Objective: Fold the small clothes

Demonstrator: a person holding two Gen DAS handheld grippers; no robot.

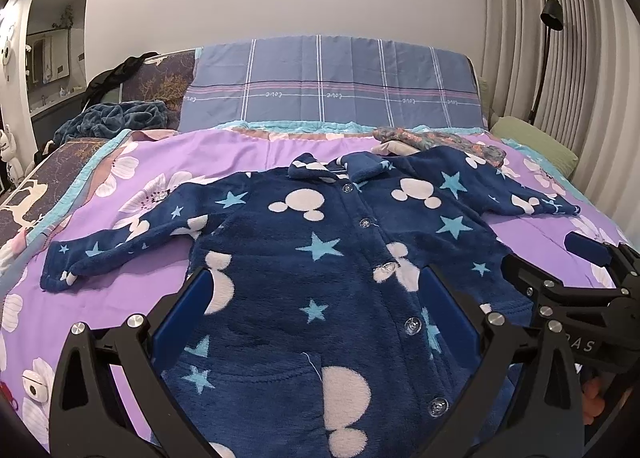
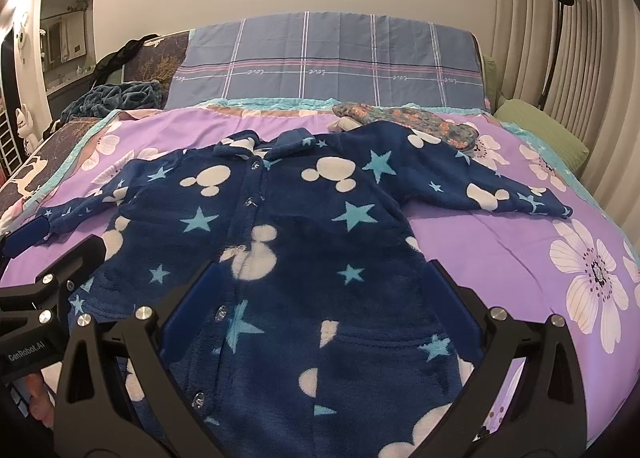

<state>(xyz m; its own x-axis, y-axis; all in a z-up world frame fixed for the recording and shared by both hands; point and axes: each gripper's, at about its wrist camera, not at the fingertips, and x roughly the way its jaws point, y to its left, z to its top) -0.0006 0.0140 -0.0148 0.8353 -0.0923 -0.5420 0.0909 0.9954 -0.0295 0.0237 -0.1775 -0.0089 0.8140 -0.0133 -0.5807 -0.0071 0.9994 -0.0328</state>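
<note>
- right now the blue fleece top point(image 1: 320, 258) with stars and white mouse heads lies flat on the purple flower blanket point(image 1: 132, 298) of the bed, buttons up, both sleeves spread out to the sides.
- the left tool point(image 1: 316, 298) is wide open over the lower half of the top, and it has hold of nothing. its blue pads point(image 1: 188, 310) sit one on each side of the button row.
- the right tool point(image 2: 320, 298) is wide open too, over the lower right part of the top, and it grips nothing.
- the left view shows the right tool at its right edge, with a bit of a hand point(image 1: 592, 398) under it.
- the right view shows the left tool at its left edge, close to the end of the left sleeve point(image 2: 68, 217).
- only the right view shows the big white flower point(image 2: 592, 278) on the blanket beside the top.
- only the left view shows a small white case point(image 1: 34, 390) on the blanket near the left edge.
- both views show a flowery cloth point(image 1: 440, 141) touching the top's far shoulder, a checked pillow point(image 1: 332, 85) behind it, a green pillow point(image 1: 536, 145) at the right, and a black lamp point(image 1: 550, 17) by the curtain point(image 2: 560, 37).
</note>
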